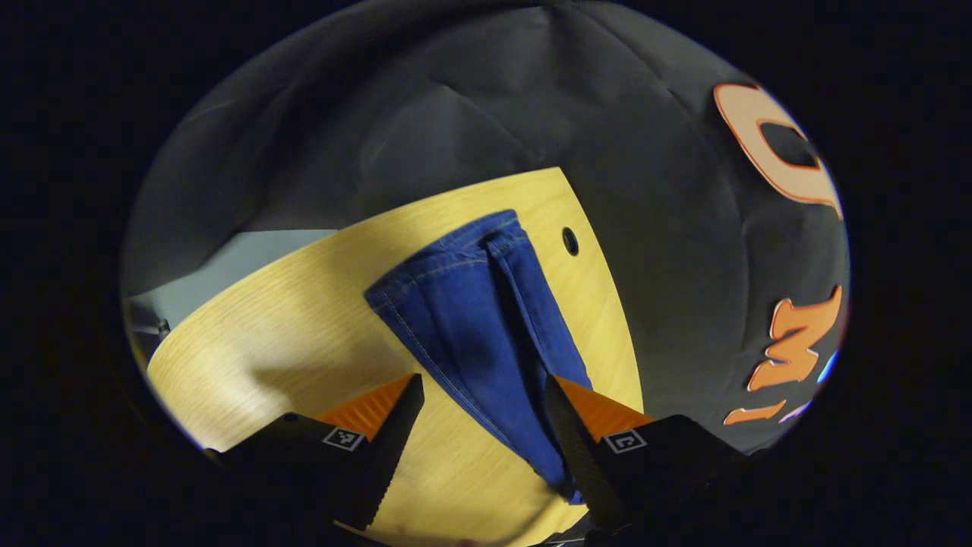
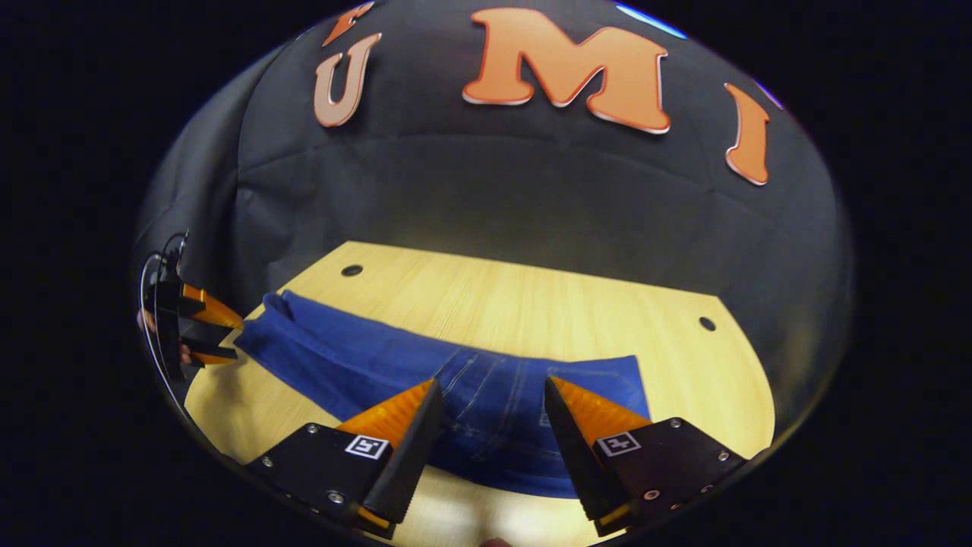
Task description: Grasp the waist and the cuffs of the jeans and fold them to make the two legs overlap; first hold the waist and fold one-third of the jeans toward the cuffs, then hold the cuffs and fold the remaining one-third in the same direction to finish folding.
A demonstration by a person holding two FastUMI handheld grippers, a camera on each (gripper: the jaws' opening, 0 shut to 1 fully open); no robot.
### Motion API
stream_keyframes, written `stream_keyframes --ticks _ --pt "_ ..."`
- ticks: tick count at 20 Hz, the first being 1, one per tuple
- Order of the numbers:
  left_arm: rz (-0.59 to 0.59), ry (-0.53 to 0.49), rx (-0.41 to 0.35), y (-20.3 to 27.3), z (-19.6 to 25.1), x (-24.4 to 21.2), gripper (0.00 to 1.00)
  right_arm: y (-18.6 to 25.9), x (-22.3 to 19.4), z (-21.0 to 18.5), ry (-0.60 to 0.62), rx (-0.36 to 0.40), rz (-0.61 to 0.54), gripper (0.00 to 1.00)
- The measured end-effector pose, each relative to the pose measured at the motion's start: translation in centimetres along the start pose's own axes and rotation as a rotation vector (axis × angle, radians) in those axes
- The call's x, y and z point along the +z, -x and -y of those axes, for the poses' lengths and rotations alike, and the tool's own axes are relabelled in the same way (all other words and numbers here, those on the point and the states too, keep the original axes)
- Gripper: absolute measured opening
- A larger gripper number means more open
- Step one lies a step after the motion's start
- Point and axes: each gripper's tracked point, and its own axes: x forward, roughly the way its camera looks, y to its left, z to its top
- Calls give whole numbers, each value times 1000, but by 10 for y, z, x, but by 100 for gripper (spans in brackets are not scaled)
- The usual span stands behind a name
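Blue jeans [image 2: 364, 357] lie flat on the wooden table [image 2: 531, 304], legs together, running from the front middle to the back left. The waist part with its stitched seams [image 2: 493, 410] lies under my right gripper [image 2: 492, 380], which is open just above it with denim showing between the fingers. In the left gripper view the legs [image 1: 471, 319] stretch away to the hemmed cuff end [image 1: 463, 243]. My left gripper [image 1: 483, 377] is open and straddles the leg. It also shows at the table's left edge in the right gripper view as the left gripper [image 2: 237, 339], just off the cuffs.
One round hole [image 1: 569, 241] in the tabletop sits beside the cuffs, and another hole [image 2: 707, 323] is at the back right. Black cloth walls stand close behind the table. The grey floor [image 1: 250, 254] shows past the table's edge. Bare wood [image 1: 304, 334] lies beside the legs.
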Motion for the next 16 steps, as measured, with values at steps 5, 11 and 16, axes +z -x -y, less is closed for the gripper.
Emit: stream_keyframes --ticks 5,11,16 --pt "9 54 0 -20 -7 16 98 48 48 53 -27 -123 132 86" --pt "21 48 75 -35 -2 20 90 115 77 125 -49 -306 237 87" --pt "-60 -13 232 -56 12 19 92 137 85 144 -60 -381 284 87"
